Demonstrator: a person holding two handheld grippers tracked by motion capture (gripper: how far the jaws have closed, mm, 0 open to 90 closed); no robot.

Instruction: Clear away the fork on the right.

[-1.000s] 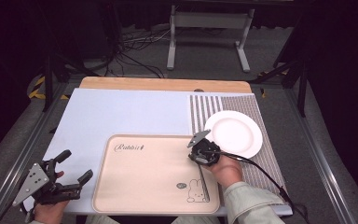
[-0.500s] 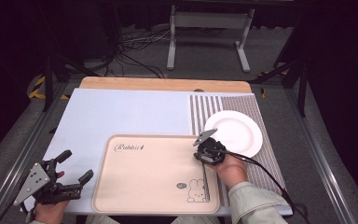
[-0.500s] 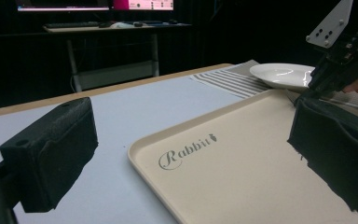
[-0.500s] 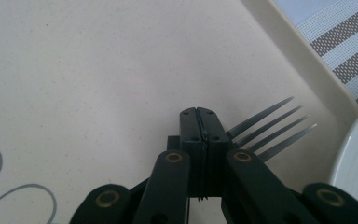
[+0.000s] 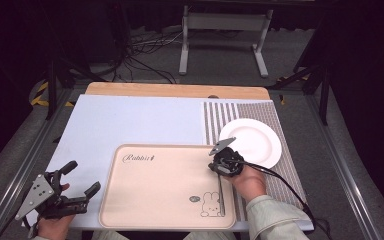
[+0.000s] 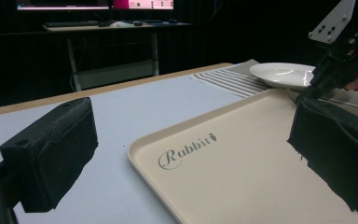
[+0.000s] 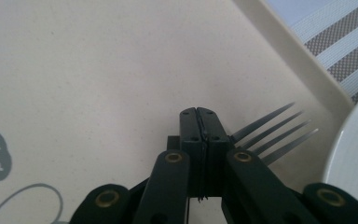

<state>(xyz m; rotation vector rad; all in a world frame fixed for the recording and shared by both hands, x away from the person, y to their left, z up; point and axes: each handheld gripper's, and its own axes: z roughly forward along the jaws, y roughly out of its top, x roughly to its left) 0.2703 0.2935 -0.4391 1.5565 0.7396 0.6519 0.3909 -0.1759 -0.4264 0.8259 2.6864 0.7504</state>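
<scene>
A beige tray [image 5: 155, 200] printed with a rabbit lies at the table's front. A dark metal fork [image 5: 221, 195] lies along the tray's right edge, its tines [image 7: 270, 130] fanning out behind my right jaws. My right gripper [image 5: 225, 162] points down at the tray's right rim, shut on the fork [image 7: 199, 114] with the jaws pressed together. A white plate [image 5: 252, 142] rests on the striped mat just right of it. My left gripper [image 5: 83, 176] hovers open off the tray's left side, nothing between its padded jaws [image 6: 196, 135].
A pale blue mat [image 5: 130, 120] covers the table's left and middle; a striped placemat [image 5: 215, 120] lies under the plate. A wooden strip [image 5: 175, 90] edges the far side. The right gripper's cable [image 5: 285, 185] trails toward the front right. Beyond the table stand a metal frame and floor cables.
My right gripper has shifted slightly to the right, toward the plate, staying low at the tray's right rim. The left gripper has held still.
</scene>
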